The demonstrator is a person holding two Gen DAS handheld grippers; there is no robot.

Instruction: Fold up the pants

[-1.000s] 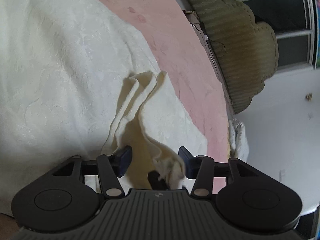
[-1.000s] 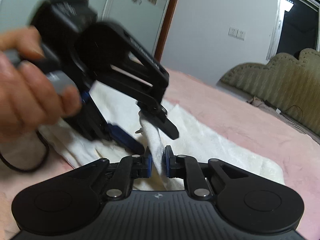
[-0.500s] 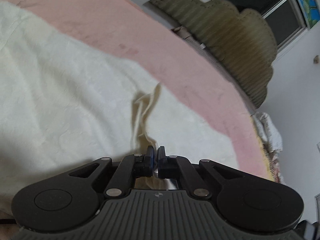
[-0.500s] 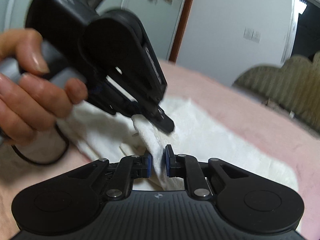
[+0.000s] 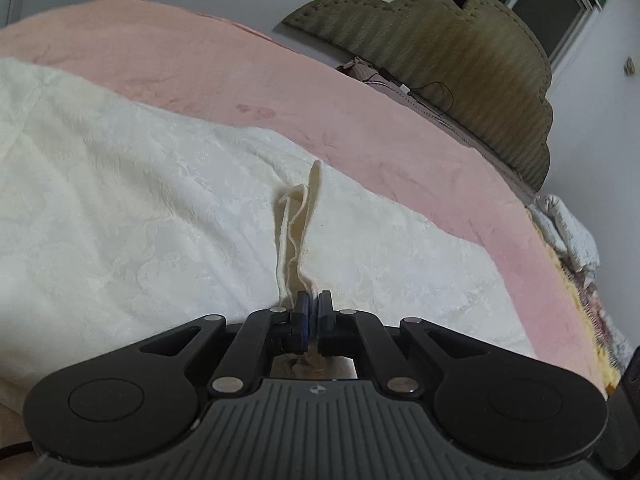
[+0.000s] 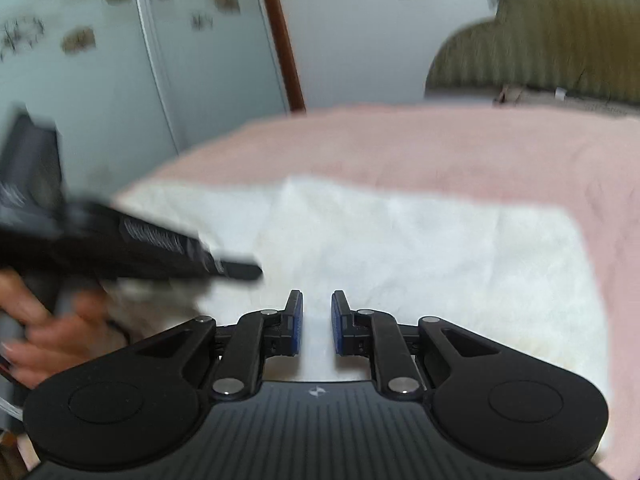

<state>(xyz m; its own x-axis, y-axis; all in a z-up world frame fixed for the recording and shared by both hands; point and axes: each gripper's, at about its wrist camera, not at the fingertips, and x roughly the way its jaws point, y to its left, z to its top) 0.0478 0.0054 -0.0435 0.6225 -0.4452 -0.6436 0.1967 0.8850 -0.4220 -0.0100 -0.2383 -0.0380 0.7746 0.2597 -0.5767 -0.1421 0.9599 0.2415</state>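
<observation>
Left tool (image 5: pixel 313 312) pinched shut on fabric; right tool (image 6: pixel 316 322) clamps fabric too.

right view: I see left tool (image 6: pixel 240 270) and hand (image 6: pixel 52 332) motion-blurred | pants (image 5: pixel 140 220) cut off at left edge

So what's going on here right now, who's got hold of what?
A person is folding cream pants spread on a pink bed cover. The left gripper is shut on a raised pleat of the cloth. The right gripper also pinches cloth between its pads, though that view is blurred. No fold has been laid over yet.
</observation>
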